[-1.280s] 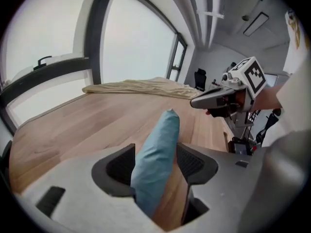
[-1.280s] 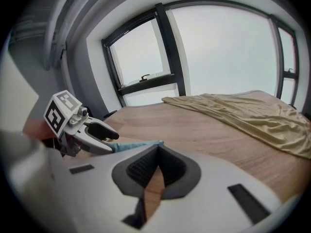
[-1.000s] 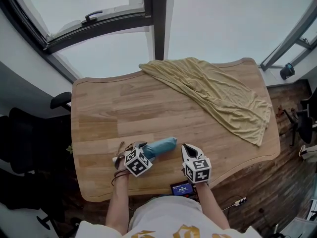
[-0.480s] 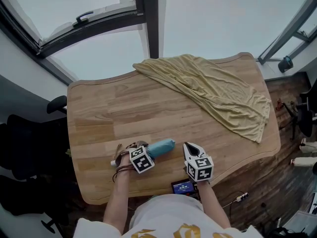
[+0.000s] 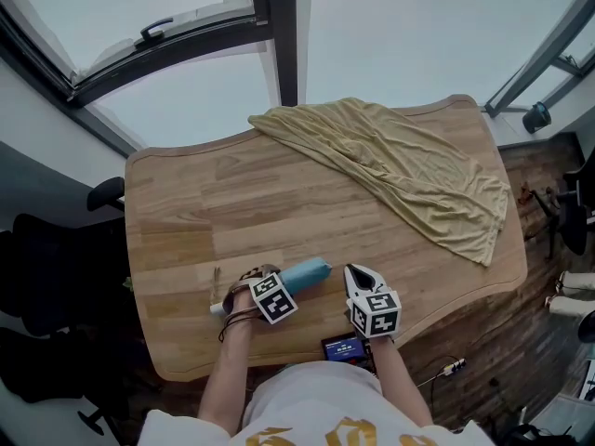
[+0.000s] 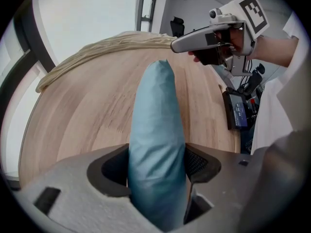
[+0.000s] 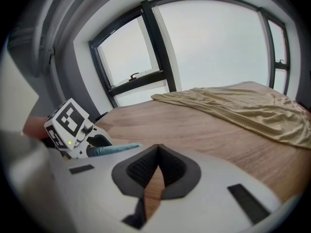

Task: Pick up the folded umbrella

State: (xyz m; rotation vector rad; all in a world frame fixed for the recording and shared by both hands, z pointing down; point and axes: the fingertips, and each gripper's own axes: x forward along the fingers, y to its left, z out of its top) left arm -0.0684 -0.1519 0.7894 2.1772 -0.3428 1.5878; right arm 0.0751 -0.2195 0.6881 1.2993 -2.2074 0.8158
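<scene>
Umbrella [image 5: 305, 272], folded and sheathed in pale blue fabric, lies flat on the wooden worktop [image 5: 186, 203], close to the worktop's near edge and a little to the left of its middle, with its rounded tip slanting toward the worktop's far right corner. The left gripper [image 5: 258, 278] points steeply down over the umbrella's nearer end, above that same near strip of the worktop. In the left gripper view its jaws stand released and spread wide, one on each side of the blue sleeve [image 6: 155, 144], which fills the gap between them while it rests on the wood. The right gripper [image 5: 357, 273] hangs over the worktop's near edge, just right of the middle, tilted down and forward. Its jaws are clenched on nothing: the dark pads meet at their tips in the right gripper view, and only a sliver of wood shows through below them. A crumpled yellowish cloth [image 5: 400, 170] is draped across the worktop's far right part, reaching from the far edge down toward the right edge. A small device with a lit screen [image 5: 342, 349] sits at the worktop's near edge, below the right gripper. Large windows [image 5: 418, 35] rise beyond the worktop's far edge.
</scene>
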